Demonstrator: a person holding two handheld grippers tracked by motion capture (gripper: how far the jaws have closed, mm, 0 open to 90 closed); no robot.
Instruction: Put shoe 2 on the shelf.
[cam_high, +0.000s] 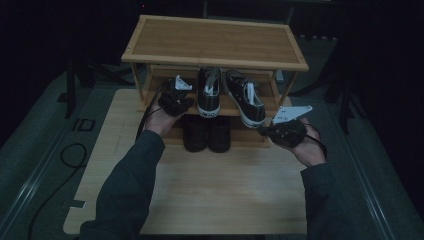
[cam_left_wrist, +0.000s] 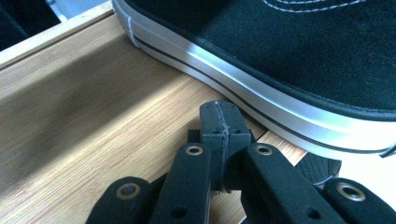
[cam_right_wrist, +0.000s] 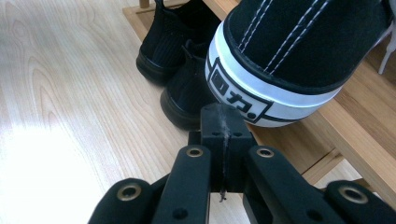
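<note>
Two sneakers sit on the rack's middle shelf (cam_high: 150, 98); right sneaker (cam_high: 245, 97) overhangs its front edge, needing a nudge; left gripper (cam_high: 175, 98) and right gripper (cam_high: 280, 131) both closed, empty.

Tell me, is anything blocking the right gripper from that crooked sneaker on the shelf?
Nothing visible does. The right gripper, jaws shut and empty, sits just below the heel of the crooked sneaker, which overhangs the middle shelf. The black shoes stand lower, off to one side.
</note>
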